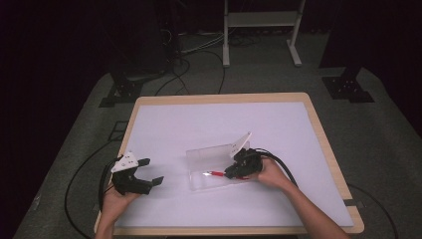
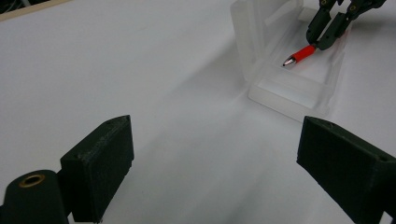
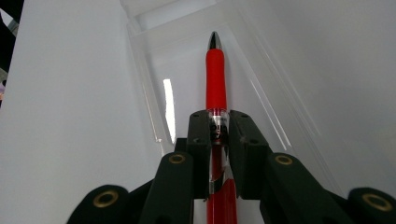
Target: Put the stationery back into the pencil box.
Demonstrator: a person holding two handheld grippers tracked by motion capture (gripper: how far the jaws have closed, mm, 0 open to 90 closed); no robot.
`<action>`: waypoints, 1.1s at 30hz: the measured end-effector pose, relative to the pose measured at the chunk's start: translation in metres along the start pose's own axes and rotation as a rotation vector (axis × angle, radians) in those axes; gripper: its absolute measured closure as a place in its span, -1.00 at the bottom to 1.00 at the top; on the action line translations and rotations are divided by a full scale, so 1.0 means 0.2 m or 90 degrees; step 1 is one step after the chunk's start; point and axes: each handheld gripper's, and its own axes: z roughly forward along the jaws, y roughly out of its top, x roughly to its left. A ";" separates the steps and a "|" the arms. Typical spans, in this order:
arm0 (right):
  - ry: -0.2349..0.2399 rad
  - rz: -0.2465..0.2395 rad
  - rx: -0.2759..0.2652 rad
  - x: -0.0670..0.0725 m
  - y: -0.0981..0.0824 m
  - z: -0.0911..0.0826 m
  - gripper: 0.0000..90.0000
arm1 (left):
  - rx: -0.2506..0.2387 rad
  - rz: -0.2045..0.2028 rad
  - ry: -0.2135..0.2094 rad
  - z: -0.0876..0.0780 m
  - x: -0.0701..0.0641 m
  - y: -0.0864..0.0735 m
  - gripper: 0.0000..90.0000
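A red pen (image 3: 216,79) with a silver tip is clamped between the jaws of my right gripper (image 3: 219,126), which is shut on its barrel. The pen (image 1: 217,174) points left over a clear plastic tray (image 1: 209,159) near the table's middle. In the left gripper view the pen (image 2: 301,53) hangs tip-down just above the tray (image 2: 289,95), held by the right gripper (image 2: 327,32). My left gripper (image 1: 149,172) sits at the table's front left, open, with nothing between its jaws (image 2: 210,163).
The table (image 1: 219,117) is covered by a white mat with a wooden rim. Black cables trail off both sides. A metal stand (image 1: 261,30) and dark equipment bases stand on the floor beyond the far edge.
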 end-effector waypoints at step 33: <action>-0.032 0.028 -0.050 0.01 -0.03 -0.18 0.31 | -0.006 -0.006 0.004 -0.02 0.01 -0.01 -0.78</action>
